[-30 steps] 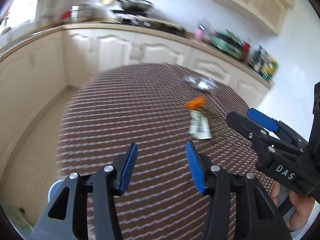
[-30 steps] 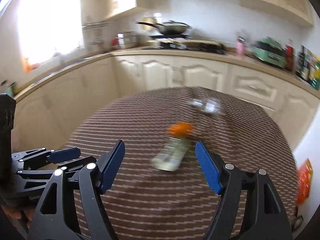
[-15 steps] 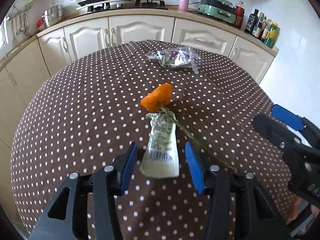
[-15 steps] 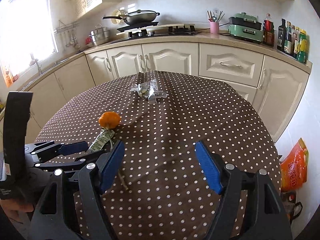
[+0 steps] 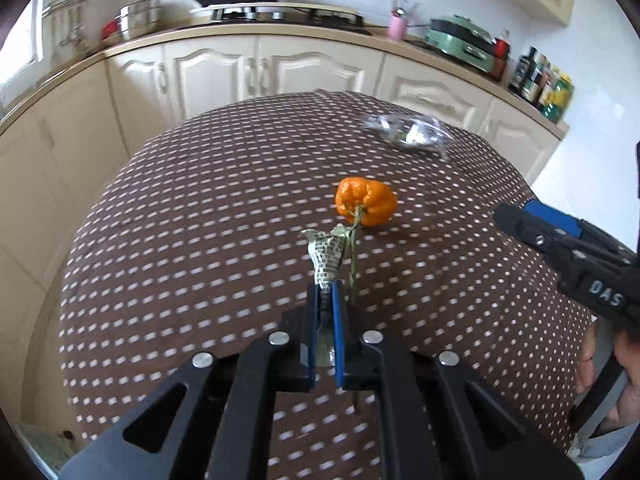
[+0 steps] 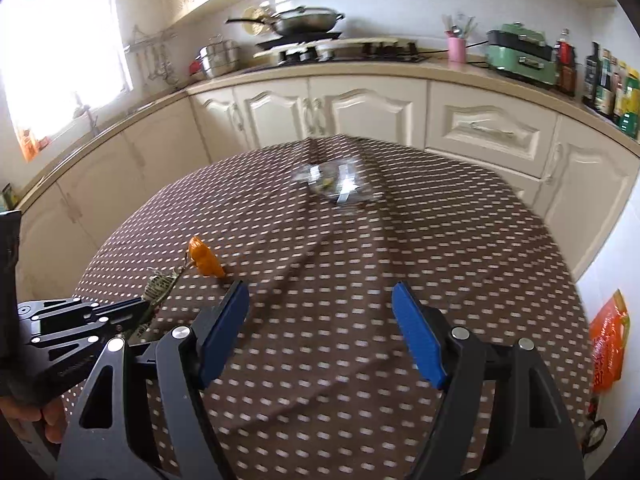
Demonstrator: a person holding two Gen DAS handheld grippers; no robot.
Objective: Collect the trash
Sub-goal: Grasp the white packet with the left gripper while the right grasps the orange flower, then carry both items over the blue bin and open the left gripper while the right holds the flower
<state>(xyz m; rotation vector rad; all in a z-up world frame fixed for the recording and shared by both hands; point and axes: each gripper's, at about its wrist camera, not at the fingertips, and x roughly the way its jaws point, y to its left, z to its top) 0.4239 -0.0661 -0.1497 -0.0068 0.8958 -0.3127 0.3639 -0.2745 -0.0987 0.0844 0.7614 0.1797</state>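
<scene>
My left gripper [image 5: 326,292] is shut on a crumpled printed wrapper [image 5: 327,254] and holds it over the brown dotted tablecloth [image 5: 200,240]. An orange peel with a thin green stem [image 5: 366,201] lies just beyond the wrapper. A clear plastic bag [image 5: 406,134] lies at the far side of the table. In the right wrist view my right gripper [image 6: 320,328] is open and empty above the cloth; the wrapper [image 6: 158,286], orange peel [image 6: 204,260] and plastic bag [image 6: 338,184] show there too, with the left gripper [image 6: 136,308] at the lower left.
Cream kitchen cabinets [image 6: 360,112] curve behind the round table. The counter holds a wok [image 6: 304,20], a green appliance [image 6: 522,54] and bottles [image 6: 608,84]. An orange bag [image 6: 608,344] hangs off the table's right side near the floor.
My left gripper has closed on the wrapper and lifted its end off the cloth. The right gripper stayed open and drifted slightly.
</scene>
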